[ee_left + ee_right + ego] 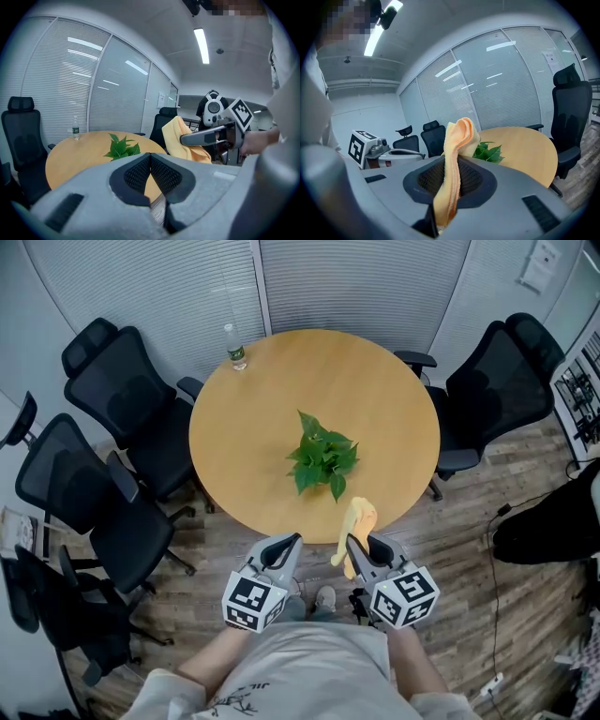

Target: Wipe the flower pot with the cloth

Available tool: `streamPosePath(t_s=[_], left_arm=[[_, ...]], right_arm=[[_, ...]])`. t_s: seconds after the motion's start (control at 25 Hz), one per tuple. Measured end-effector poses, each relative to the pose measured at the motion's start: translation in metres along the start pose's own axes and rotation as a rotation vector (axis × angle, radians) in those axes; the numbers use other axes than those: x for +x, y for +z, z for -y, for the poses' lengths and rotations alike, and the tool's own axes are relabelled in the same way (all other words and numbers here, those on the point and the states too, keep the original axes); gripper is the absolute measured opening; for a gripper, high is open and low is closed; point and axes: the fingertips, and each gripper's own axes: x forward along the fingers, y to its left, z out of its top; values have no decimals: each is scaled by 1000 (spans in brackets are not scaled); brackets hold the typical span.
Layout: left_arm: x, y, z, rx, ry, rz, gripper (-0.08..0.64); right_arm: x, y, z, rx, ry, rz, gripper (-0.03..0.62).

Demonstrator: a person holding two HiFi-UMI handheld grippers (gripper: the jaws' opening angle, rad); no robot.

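Both grippers hold low, side by side in front of the person (309, 662), noses tipped slightly down toward the round wooden table (244, 418). The left gripper (292, 541) is closed on nothing, its ribbed pads (166, 176) meeting. The right gripper (353, 545) pinches a soft, folded yellow cloth (360, 519) just off the table's near edge. The leafy green plant (323, 461) stands mid-table, its pot hidden under the leaves.
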Motion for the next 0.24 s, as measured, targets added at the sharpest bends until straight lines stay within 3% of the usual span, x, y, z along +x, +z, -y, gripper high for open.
streamPosePath(t_s=[0.24], left_arm=[[-1,-2,-5,-2,3,-7,11]], right_arm=[[6,5,-4,-3,15,8,58]])
